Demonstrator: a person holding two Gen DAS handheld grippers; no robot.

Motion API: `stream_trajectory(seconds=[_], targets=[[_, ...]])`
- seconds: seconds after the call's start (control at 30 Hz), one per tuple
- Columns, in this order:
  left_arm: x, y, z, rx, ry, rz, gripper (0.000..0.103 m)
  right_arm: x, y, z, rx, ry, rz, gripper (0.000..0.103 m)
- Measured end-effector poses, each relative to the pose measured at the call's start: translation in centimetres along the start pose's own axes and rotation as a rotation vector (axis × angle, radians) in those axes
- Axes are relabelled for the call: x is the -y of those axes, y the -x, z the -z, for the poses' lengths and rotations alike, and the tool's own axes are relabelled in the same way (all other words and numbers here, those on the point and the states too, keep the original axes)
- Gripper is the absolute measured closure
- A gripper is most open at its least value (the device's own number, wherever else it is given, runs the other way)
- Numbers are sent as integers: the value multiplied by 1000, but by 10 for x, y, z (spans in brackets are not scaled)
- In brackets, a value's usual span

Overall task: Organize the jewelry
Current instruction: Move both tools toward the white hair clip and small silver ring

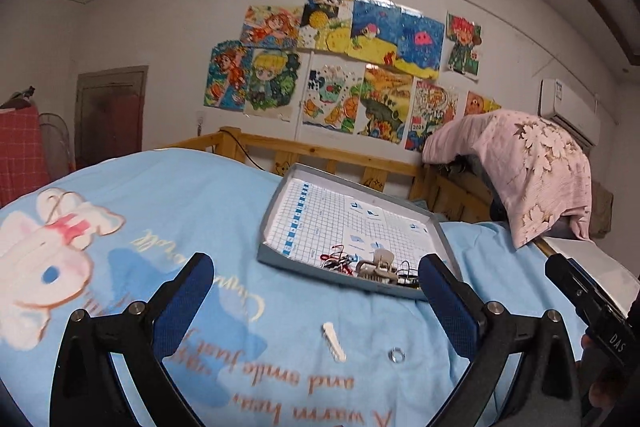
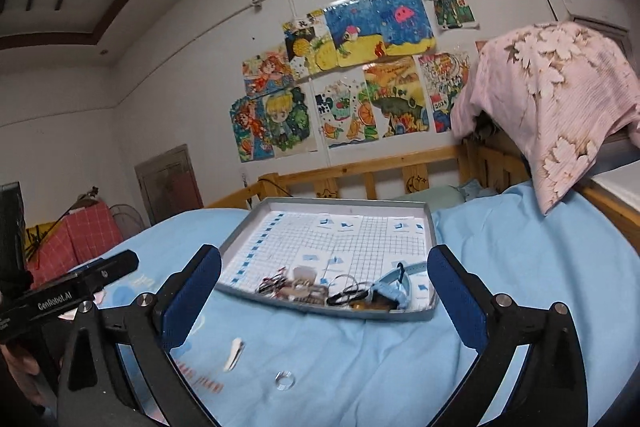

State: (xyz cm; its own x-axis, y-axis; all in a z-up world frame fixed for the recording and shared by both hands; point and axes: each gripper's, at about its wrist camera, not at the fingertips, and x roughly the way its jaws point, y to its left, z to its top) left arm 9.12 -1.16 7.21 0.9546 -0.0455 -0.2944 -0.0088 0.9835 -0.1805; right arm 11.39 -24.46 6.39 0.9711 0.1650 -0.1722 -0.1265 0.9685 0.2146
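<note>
Ring (image 2: 284, 379) and white hair clip (image 2: 234, 353) lie loose on the blue bed sheet (image 2: 520, 267), just short of the grey tray (image 2: 429, 223) where the other jewelry pile (image 2: 320, 291) sits at the near edge. Left claw (image 1: 316, 303) and right claw (image 2: 324, 303) both spread wide, empty, hovering above them. Looks like pickup stage: next, lower one claw around the clip or ring, pinch low; the ring is small and flat.

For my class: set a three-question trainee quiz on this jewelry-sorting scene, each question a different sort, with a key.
1. True or false: the ring lies inside the tray.
2. Which lies on the blanket beside the ring? A) white hair clip B) scissors C) comb
3. Fill in: both grippers, left and right, are ____.

Key: 1 false; 2 A; 3 open
</note>
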Motion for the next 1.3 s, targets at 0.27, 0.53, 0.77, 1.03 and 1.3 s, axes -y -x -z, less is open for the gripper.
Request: stream_trajectory(seconds=[0.27,0.53,0.77,1.03,1.3], targets=[[-7,54,27,22,-27,-40,0,-18,56,19,8,39,7,2],[-15,86,53,11,-25,-60,0,-18,101,45,35,52,46,2],[-24,97,76,-12,-35,-107,0,-22,117,59,20,56,45,2],[-34,103,80,-8,-25,-140,0,-31,107,69,-25,90,43,2],[-38,95,72,-14,-16,-145,0,-36,104,62,-21,116,29,2]])
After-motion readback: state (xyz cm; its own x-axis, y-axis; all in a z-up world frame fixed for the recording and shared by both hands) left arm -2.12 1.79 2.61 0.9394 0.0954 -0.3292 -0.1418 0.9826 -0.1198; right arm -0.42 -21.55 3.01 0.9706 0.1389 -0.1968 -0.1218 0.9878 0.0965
